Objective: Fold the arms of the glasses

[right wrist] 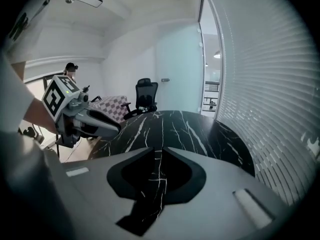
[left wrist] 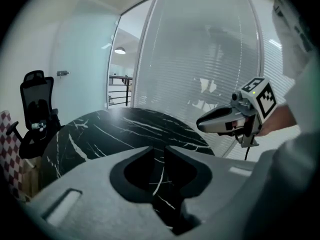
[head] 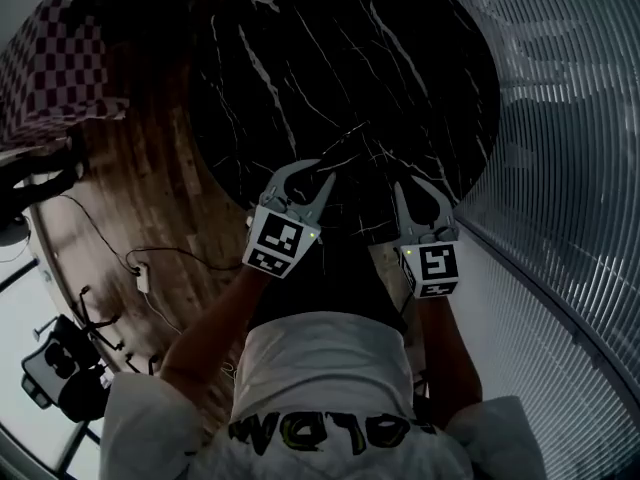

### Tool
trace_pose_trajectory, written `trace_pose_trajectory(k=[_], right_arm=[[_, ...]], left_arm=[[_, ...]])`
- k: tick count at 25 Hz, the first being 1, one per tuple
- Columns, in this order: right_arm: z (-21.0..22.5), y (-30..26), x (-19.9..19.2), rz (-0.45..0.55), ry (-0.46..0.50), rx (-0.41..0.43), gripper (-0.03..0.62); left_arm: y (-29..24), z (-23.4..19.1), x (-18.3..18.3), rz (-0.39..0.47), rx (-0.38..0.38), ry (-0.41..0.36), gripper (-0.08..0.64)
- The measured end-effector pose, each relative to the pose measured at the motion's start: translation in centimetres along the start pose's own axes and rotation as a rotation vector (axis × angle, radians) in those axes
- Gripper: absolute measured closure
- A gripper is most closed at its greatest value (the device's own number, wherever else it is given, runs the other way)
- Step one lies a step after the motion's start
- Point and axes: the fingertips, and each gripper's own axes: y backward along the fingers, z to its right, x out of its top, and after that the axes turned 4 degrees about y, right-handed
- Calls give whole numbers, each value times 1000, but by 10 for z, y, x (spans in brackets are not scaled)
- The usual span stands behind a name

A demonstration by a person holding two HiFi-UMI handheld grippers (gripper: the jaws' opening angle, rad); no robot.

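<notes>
**Desk:** Where were the glasses when this was taken?

**Photographer:** In no view; the black marble bench (head: 400, 58) showed only its white veins; the folding, by the look of it, had not begun.

**Desk:** And the claws?

**Photographer:** The left claw (left wrist: 159, 151) and the right claw (right wrist: 159, 149) each stood a narrow slit apart; only marble showed through the gaps.

**Desk:** What could go wrong?

**Photographer:** Probably a blind search; with no glasses in sight, a claw lowered too far could knock its tips on the stone; a slit that thin would likely shove a temple arm aside rather than take it in.

**Desk:** The pose?

**Photographer:** The left forearm (head: 215, 333) and right forearm (head: 452, 353) reached out from the chest side by side; both claws slanted forward and down over the bench's near edge, near each other but not touching; the marker cubes (head: 275, 243) faced up toward the head camera.
</notes>
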Motion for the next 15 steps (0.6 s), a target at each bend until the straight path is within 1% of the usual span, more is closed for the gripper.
trace_pose_trajectory(k=[3, 7, 10, 13, 15], right_arm=[[5, -21, -33, -68, -22, 20, 528], [16, -48, -69, -140, -65, 23, 499], [22, -63, -87, -157, -106, 22, 500], [27, -69, -96, -152, -148, 12, 512], [32, -71, -98, -145, -166, 0, 537]], left_arm=[[-22, -8, -29, -67, -19, 3, 495], [-47, -23, -55, -97, -3, 24, 495], [-61, -29, -65, -89, -2, 57, 495], [-72, -34, -72, -95, 7, 61, 495], [-76, -37, -76, -99, 18, 67, 495]])
